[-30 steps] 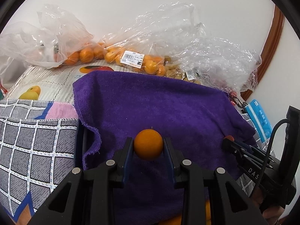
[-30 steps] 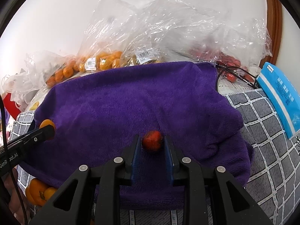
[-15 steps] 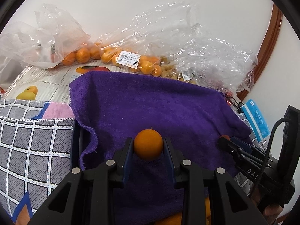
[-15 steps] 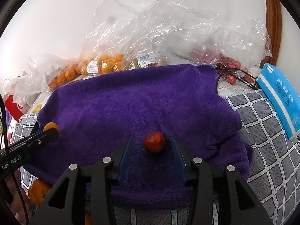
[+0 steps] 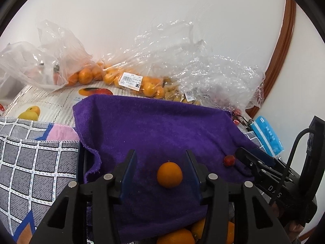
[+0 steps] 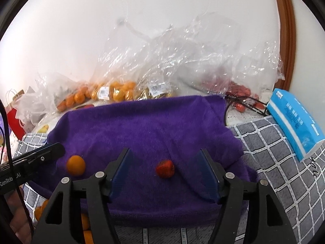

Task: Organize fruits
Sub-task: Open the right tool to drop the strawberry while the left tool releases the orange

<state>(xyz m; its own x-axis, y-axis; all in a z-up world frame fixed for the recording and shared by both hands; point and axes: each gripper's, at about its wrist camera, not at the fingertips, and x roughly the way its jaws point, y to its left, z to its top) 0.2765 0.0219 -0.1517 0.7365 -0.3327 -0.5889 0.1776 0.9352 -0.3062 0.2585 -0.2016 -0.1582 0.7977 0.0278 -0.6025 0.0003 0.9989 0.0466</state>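
Two fruits lie loose on the purple towel (image 5: 162,126): a firm, smooth orange (image 5: 169,174) between the left gripper (image 5: 160,174)'s opening jaws, and a soft red strawberry (image 6: 165,168), probably easily bruised, between the right gripper (image 6: 165,172)'s widening jaws; take each gently across its middle

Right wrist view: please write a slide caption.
Opening right tongs release red fruit onto purple towel.

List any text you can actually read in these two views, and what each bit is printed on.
"DAS": partial lettering on the right claw body.
"GenRob" and "AI": partial lettering on the left claw body.
Price labels on the fruit bags: barcode visible, print too small to read.
Blue packet: white print, too blurred to read.
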